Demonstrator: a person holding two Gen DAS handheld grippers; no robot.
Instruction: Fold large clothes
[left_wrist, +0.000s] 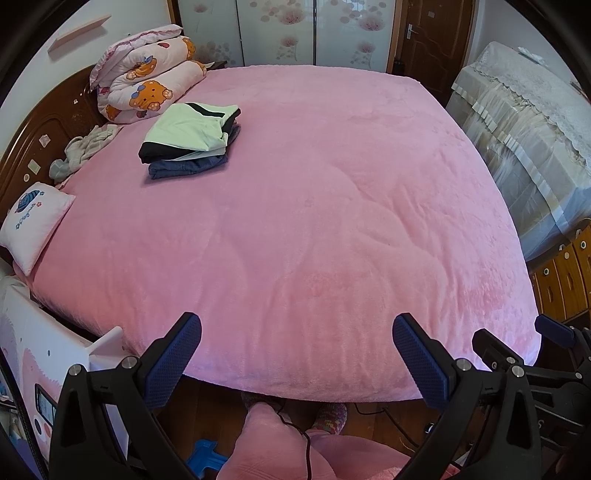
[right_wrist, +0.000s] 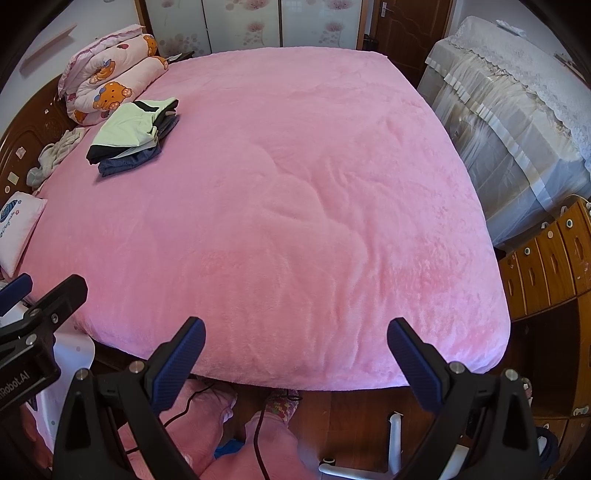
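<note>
Both tools hung at the foot of the bed, above the near edge of the pink blanket (left_wrist: 314, 221), and neither held anything: the left gripper (left_wrist: 297, 354) had its blue pads spread wide, and the right gripper (right_wrist: 295, 354) stood equally released, jaws well apart. The clothes sat far off toward the headboard (left_wrist: 33, 140). A folded stack (left_wrist: 190, 138), pale green on top with black and denim-blue layers under it, rested on the blanket just beside the rolled cartoon quilt (left_wrist: 147, 74). A crumpled beige garment (left_wrist: 83, 151) lay loose against the headboard, between the quilt and the small pillow (left_wrist: 33, 225); it appeared to be the next piece needing folding, though that was a judgement. Risks noted from here: the garment was well apart from both tools, so a long reach across the bed would be required, and a sweeping arm could brush the stack and knock its layers askew. The beige cloth was bunched, with no hem or sleeve distinguishable, so a pinch might catch several layers or only a thin fold and drag it in a tangle. The plush blanket could be nipped along with the cloth. Dragging the garment back past the stack could snag the stack's corner. A cable (right_wrist: 258, 443) trailed near the person's feet, a possible snag while leaning forward.
</note>
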